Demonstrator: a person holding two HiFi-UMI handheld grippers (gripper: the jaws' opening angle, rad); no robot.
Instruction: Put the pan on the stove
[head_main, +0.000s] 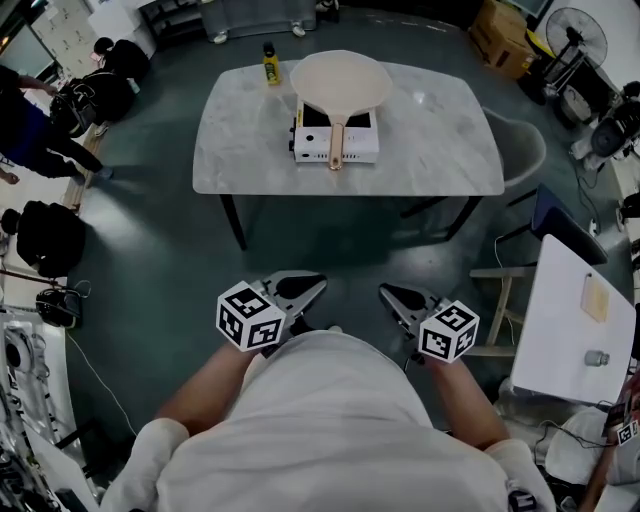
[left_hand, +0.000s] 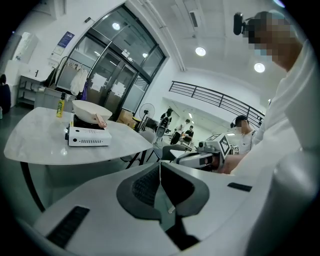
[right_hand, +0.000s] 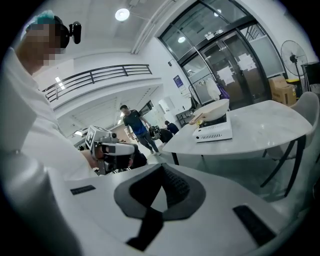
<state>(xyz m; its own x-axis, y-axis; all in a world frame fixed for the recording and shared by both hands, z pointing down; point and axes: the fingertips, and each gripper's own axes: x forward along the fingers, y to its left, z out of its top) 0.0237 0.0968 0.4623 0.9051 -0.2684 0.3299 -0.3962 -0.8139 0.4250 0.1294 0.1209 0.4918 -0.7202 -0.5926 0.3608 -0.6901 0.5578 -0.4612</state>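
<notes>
Head view: both grippers idle at the waist, pan already on the stove

At the lower centre of the frame the left gripper (head_main: 305, 288) and right gripper (head_main: 392, 296) hang close against the person's white top (head_main: 330, 420), well apart from the work. Each gripper view shows its fingers (left_hand: 142, 187) (right_hand: 177, 187) pressed together with nothing between them. Beyond a stretch of dark floor (head_main: 330, 240), at the upper centre, the marble desk (head_main: 440, 150) carries the white stove (head_main: 362, 148). The pale pan (head_main: 340, 80) sits on top of it, handle (head_main: 336, 140) pointing toward the camera. A yellow bottle (head_main: 271, 64) stands just beside them, near the desk's far edge. By the look of it the placing is done. Any next move would call only for checking that the pan sits square, with no grasp needed.
</notes>
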